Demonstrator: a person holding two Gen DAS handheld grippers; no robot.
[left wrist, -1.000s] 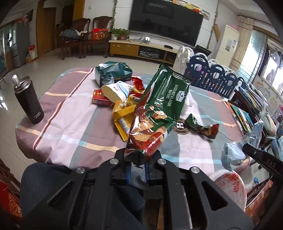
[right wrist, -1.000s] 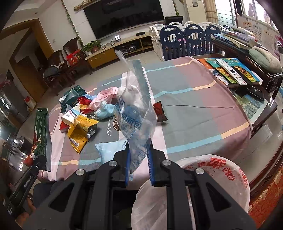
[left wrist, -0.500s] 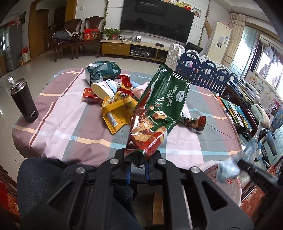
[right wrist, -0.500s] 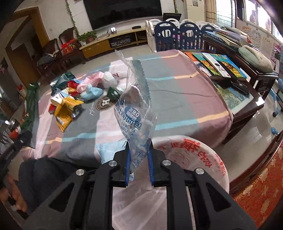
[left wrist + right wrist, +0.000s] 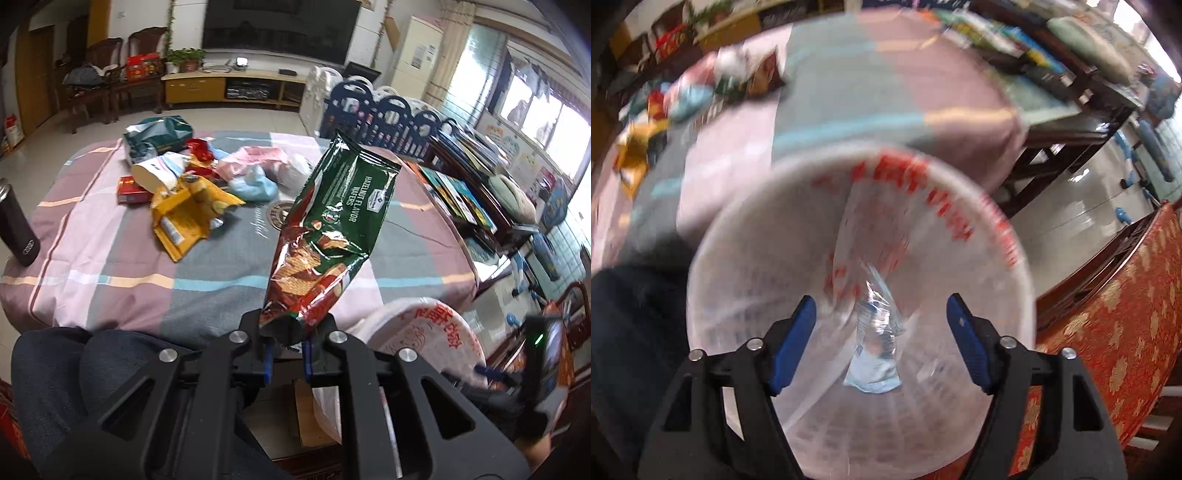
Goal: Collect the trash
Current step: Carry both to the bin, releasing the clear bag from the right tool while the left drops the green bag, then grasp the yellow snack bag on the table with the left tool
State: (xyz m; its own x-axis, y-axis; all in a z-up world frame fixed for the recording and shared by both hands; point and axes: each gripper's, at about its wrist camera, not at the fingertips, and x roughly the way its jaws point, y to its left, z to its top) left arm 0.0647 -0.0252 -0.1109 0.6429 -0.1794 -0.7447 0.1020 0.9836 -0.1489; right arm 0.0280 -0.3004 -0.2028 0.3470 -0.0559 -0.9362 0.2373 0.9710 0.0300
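Far left in the left wrist view there's a dark travel mug (image 5: 18, 225) standing upright at the edge of the table (image 5: 229, 280), which has a plaid pink, grey and blue cloth over it. Moving right you hit the pile of trash in the middle of the table: a green bag (image 5: 159, 136) at the back, a white tub (image 5: 155, 173) on its side, a small red box (image 5: 131, 190), a crumpled yellow wrapper (image 5: 188, 218), then a pale blue bag (image 5: 255, 184) and a pink bag (image 5: 258, 157) just beside it.

Next comes the left gripper (image 5: 287, 363) — its jaws are clamped tight on the bottom edge of a green and red wafer bag (image 5: 328, 236), which sticks up and leans a bit to the right, above the near edge of the table. A dark trouser leg (image 5: 66, 376) sits low on the left under the gripper.

Right of that is the trash bin (image 5: 428, 339), lined with a white bag with red print, standing beside the table.

In the right wrist view everything is pretty blurred, but the right gripper (image 5: 879, 343) points down over the mouth of the bin (image 5: 997, 221) with its jaws opening wide — a clear plastic wrapper (image 5: 875, 354) with blue print sits between the blue pads (image 5: 792, 343), touching neither, inside the liner.
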